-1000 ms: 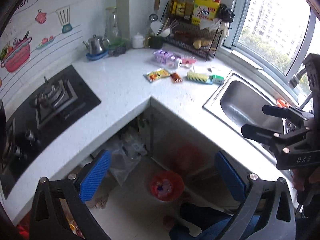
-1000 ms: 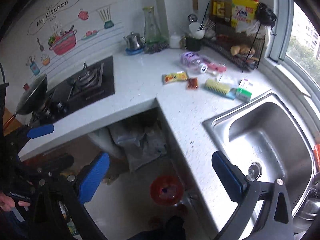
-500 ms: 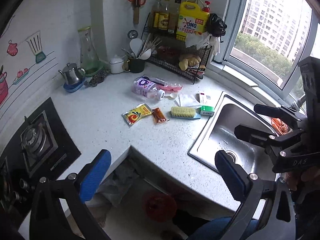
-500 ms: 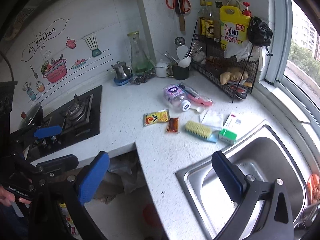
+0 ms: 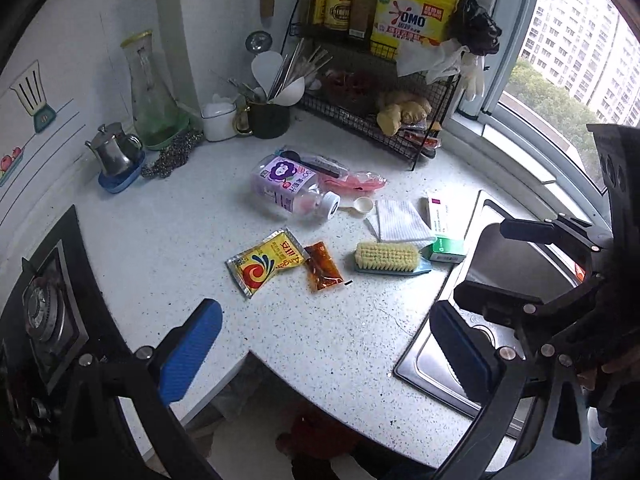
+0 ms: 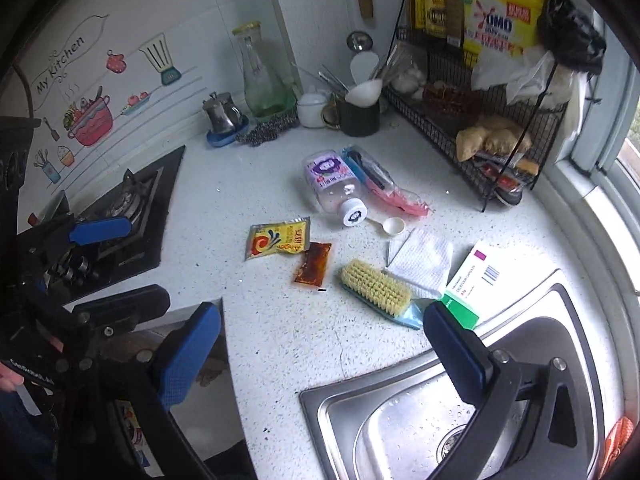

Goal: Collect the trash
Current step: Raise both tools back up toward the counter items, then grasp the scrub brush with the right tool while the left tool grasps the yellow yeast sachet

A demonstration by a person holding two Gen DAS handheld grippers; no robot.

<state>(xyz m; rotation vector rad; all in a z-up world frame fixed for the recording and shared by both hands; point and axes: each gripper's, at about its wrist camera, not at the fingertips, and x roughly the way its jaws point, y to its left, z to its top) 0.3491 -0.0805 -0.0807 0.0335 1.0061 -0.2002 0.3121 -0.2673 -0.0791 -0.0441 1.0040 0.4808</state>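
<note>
Hovering wide apart and empty, the left claw (image 5: 320,344) and right claw (image 6: 320,344) should descend squarely over the yellow sachet (image 5: 267,267), lying flat on the surface (image 5: 160,240) just left of the brown sauce packet (image 5: 322,266).

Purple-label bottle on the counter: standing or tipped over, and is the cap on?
Tipped over. The bottle lies on its side on the countertop, label up, with its white cap still on.
</note>
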